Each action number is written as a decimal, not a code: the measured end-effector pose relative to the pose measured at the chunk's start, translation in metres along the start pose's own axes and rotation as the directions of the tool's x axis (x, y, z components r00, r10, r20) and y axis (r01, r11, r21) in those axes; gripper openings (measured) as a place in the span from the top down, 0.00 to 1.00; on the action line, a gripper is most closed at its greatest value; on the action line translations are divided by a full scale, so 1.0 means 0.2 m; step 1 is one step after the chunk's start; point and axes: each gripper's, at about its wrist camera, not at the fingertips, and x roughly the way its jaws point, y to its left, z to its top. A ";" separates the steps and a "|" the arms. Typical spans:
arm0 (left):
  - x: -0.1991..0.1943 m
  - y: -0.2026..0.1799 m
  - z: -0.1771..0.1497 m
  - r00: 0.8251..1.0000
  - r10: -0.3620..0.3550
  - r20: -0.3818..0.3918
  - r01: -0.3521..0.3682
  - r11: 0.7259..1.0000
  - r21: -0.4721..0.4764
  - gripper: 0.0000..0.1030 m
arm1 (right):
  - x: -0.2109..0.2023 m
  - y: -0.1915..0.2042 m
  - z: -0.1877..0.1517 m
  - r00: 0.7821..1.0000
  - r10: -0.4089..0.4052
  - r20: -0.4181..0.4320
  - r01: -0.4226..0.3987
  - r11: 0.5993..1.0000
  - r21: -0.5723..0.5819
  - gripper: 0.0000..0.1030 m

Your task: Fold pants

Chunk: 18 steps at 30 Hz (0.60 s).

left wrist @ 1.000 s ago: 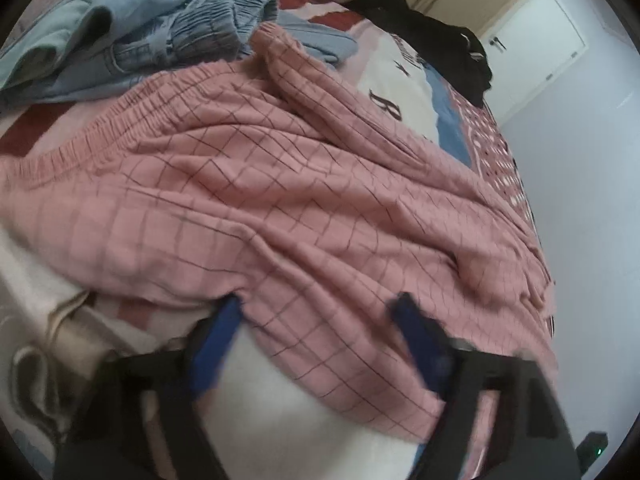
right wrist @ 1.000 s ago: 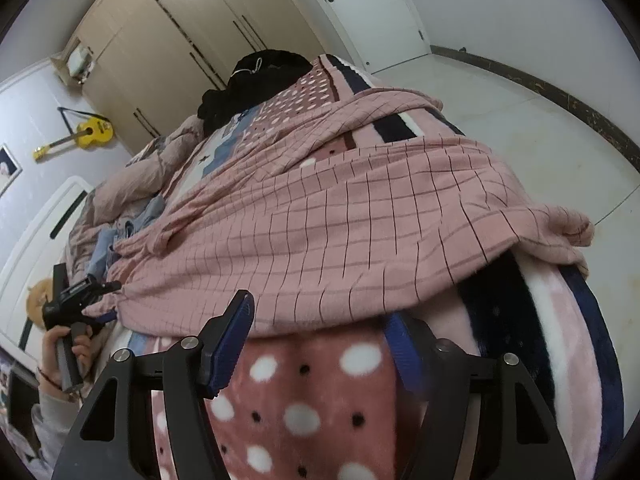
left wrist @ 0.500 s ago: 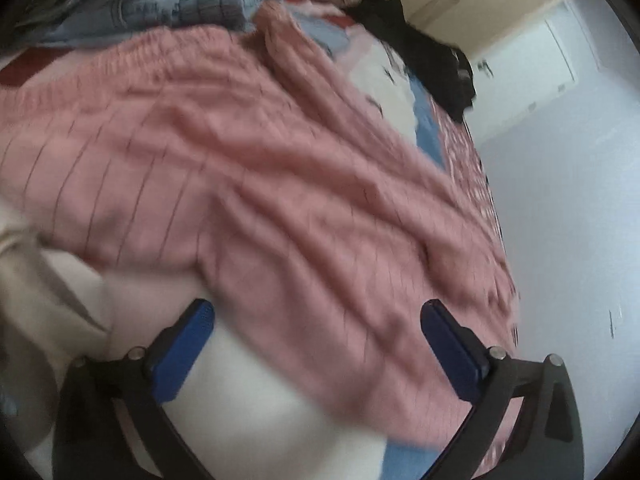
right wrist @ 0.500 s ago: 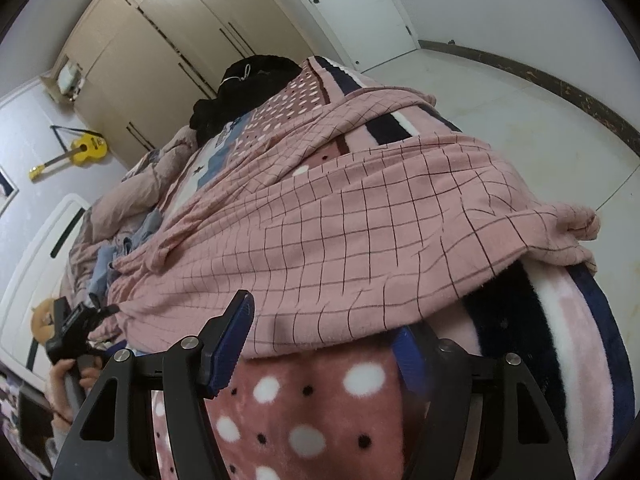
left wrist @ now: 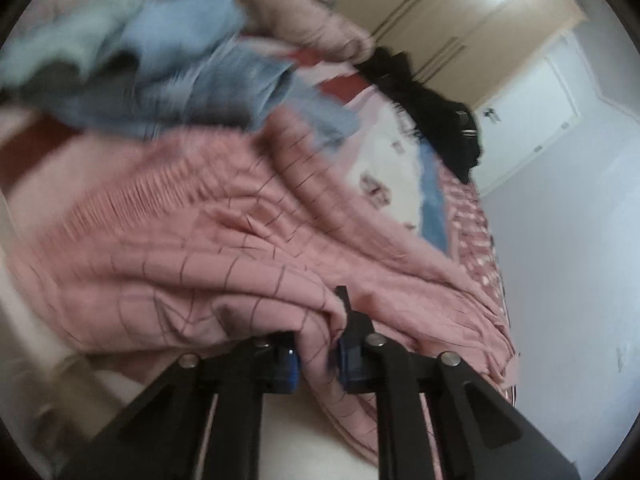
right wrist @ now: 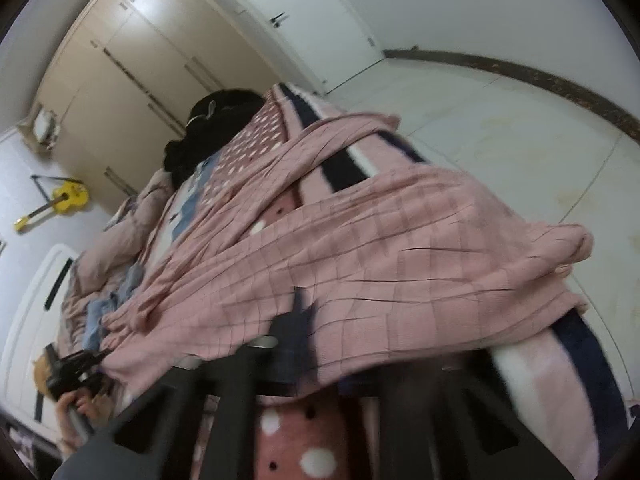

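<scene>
My left claw [left wrist: 316, 354] is closing, and its blue pads already pinch a bunched fold of the pink checked pants [left wrist: 208, 248] near the gathered waistband end. My right claw [right wrist: 298, 344] is shut on the near edge of the same pants [right wrist: 360, 240], the fabric draped over its fingers so the pads are mostly hidden. The pants lie spread along the bed [right wrist: 304, 440], over a pink polka-dot blanket with dark stripes, one leg end hanging toward the floor [right wrist: 500, 128]. Blue denim clothes [left wrist: 192, 80] are piled just beyond the waistband, and a black garment [left wrist: 432, 112] sits further up the bed. A yellow guitar [right wrist: 66, 196] hangs on the wall.
</scene>
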 end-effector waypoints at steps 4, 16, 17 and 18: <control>-0.20 -0.08 0.02 0.999 -0.019 0.051 0.014 0.997 0.080 0.90 | -0.10 0.04 0.04 0.999 0.011 0.048 -0.010 0.999 -0.032 0.97; -0.20 -0.17 0.25 0.996 0.069 -0.063 -0.060 0.989 0.134 0.87 | 0.09 0.36 0.54 0.995 0.061 -0.083 -0.078 0.973 -0.217 0.97; -0.16 -0.19 0.29 0.993 0.087 -0.074 -0.076 0.987 0.141 0.86 | 0.16 0.37 0.60 0.992 0.051 -0.115 -0.074 0.975 -0.209 0.97; -0.12 -0.21 0.32 0.991 0.100 -0.087 -0.087 0.985 0.149 0.86 | 0.24 0.39 0.65 0.988 0.039 -0.150 -0.068 0.979 -0.194 0.97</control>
